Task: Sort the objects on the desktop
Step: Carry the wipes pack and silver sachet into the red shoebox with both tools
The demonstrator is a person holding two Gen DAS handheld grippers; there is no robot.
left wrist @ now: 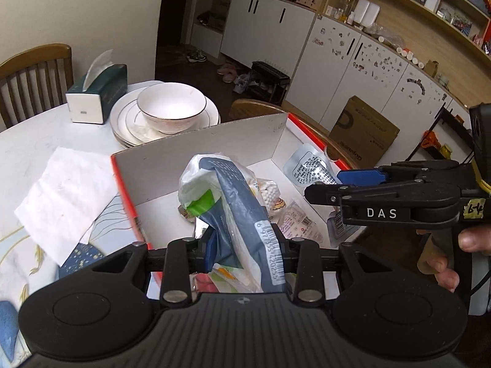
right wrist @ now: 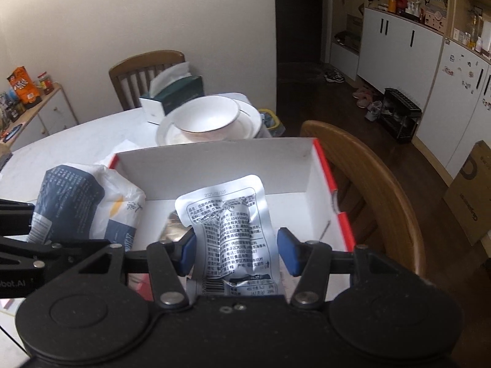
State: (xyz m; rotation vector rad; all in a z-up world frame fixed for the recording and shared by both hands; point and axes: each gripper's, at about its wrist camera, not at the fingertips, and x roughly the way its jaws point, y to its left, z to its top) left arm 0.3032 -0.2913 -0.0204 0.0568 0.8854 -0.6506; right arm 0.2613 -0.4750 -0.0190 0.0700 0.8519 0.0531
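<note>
My left gripper point(left wrist: 244, 245) is shut on a blue and white snack bag point(left wrist: 236, 202) and holds it over the white box with red edges point(left wrist: 196, 150). The bag also shows in the right wrist view point(right wrist: 79, 202). My right gripper point(right wrist: 237, 253) is open over the right side of the box point(right wrist: 214, 165); a silver foil pouch point(right wrist: 231, 230) lies between its blue pads point(right wrist: 287, 251), apart from the right one. In the left wrist view the right gripper point(left wrist: 359, 181) reaches in from the right above that pouch point(left wrist: 310, 165). Small packets point(left wrist: 294, 220) lie in the box.
A white bowl point(left wrist: 170, 104) on stacked plates point(left wrist: 122, 116), a tissue box point(left wrist: 98, 95) and a paper napkin point(left wrist: 67, 193) are on the table beyond and left of the box. Wooden chairs point(right wrist: 377, 178) stand around the table.
</note>
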